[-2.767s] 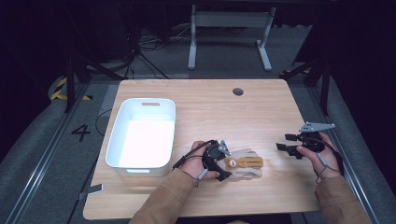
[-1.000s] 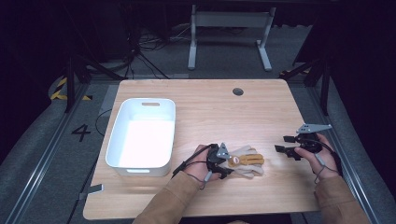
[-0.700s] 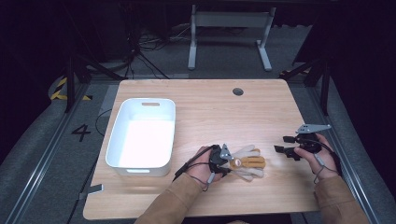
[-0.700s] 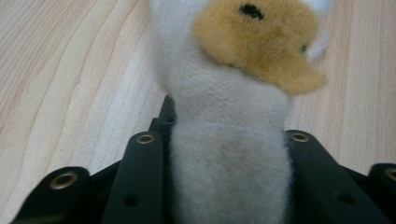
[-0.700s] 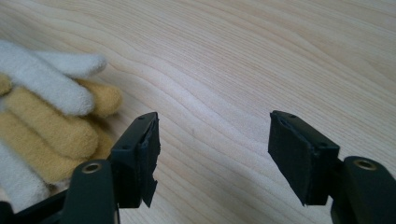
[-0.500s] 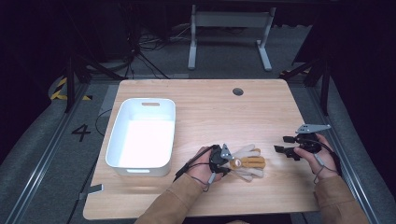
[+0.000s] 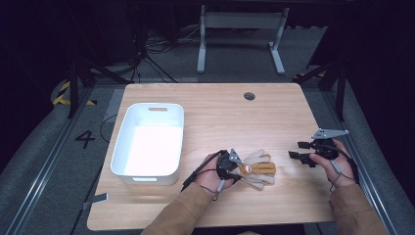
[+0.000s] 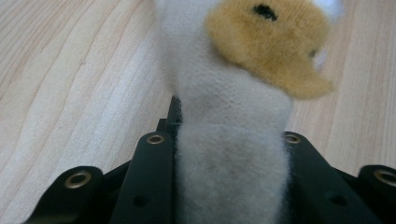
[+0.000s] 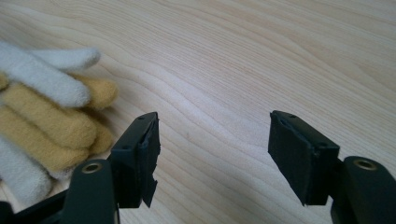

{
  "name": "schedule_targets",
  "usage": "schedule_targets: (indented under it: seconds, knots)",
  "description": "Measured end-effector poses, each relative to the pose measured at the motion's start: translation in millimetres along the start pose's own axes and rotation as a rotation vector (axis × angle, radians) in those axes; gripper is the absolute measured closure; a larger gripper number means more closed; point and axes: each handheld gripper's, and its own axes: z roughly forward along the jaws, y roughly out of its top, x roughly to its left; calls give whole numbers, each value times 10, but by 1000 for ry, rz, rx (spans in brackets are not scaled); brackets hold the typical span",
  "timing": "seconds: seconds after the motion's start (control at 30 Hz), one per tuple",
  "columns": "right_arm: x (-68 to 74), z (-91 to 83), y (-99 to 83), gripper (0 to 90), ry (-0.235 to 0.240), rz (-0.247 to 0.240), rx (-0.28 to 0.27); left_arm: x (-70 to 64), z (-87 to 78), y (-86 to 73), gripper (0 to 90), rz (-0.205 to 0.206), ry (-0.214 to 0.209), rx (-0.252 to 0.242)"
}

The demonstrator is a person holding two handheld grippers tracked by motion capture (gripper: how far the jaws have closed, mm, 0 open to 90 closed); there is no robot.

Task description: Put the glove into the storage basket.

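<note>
A lone "4" (image 7: 84,139) — dark numeral on the grey floor left of the table (image 7: 215,105)

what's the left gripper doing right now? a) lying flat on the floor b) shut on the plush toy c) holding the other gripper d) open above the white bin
b: in the left gripper view, the left gripper has its fingers pressed on both sides of the plush toy, beside the white bin.

Rectangular plastic tub (image 7: 148,142) at left on wooden table (image 7: 274,117); fleece gloves (image 7: 257,170) just right, nearer the front edge.
</note>
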Motion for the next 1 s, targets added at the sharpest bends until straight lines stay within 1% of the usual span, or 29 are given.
schedule_targets:
  seconds: [0.03,0.07,0.1,0.13,0.17,0.2,0.27,0.3,0.33,0.43,0.47,0.53,0.57,0.63,0.67,0.7,0.73,0.77,0.8,0.83,0.93,0.97,1.0]
  knots:
    - [0,0,0,347,0,0,0,0,0,0,706,0,0,0]
    - [4,1,10,347,0,-1,3,7,-36,13,708,-15,-6,1]
    - [4,1,10,347,0,-1,3,7,-36,13,709,-15,-6,1]
    - [3,4,11,346,3,-1,7,15,-82,28,709,-29,-6,-5]
    - [3,4,11,346,3,-1,7,15,-82,28,710,-29,-6,-5]
    - [-2,4,8,347,-1,-1,11,26,-117,34,710,-39,-8,-7]
    - [-28,3,12,356,-2,12,17,39,-184,41,711,-55,-7,-13]
    - [-32,5,17,357,-2,11,17,39,-184,41,712,-55,-7,-13]
    - [-33,8,28,358,-1,14,17,47,-242,48,712,-65,-4,-23]
    - [-33,16,46,358,-2,16,21,53,-285,56,712,-72,-1,-28]
    - [-33,22,52,358,-1,22,23,58,-322,65,712,-86,-4,-31]
    - [-37,42,66,369,-5,31,43,66,-365,83,711,-94,-2,-29]
    - [-45,49,71,376,3,34,50,68,-385,93,711,-101,4,-32]
    - [-61,57,88,377,8,44,47,84,-429,111,711,-121,6,-30]
    - [-71,58,100,382,4,46,48,96,-453,122,711,-135,9,-28]
    - [-71,58,100,382,4,46,48,96,-453,122,711,-135,9,-28]
    - [-78,64,111,382,6,44,50,110,-475,135,711,-147,11,-24]
    - [-78,64,111,382,6,44,50,110,-475,135,711,-147,11,-24]
    - [-82,75,120,382,5,44,57,122,-509,155,711,-164,14,-19]
    - [-82,75,120,382,5,44,57,122,-509,155,711,-164,14,-19]
    - [-96,109,135,384,-27,38,87,141,-590,201,711,-193,26,-10]
    - [-96,109,135,384,-27,38,87,141,-590,201,711,-193,26,-10]
    - [-111,120,144,385,-31,49,92,148,-631,224,711,-203,33,-11]
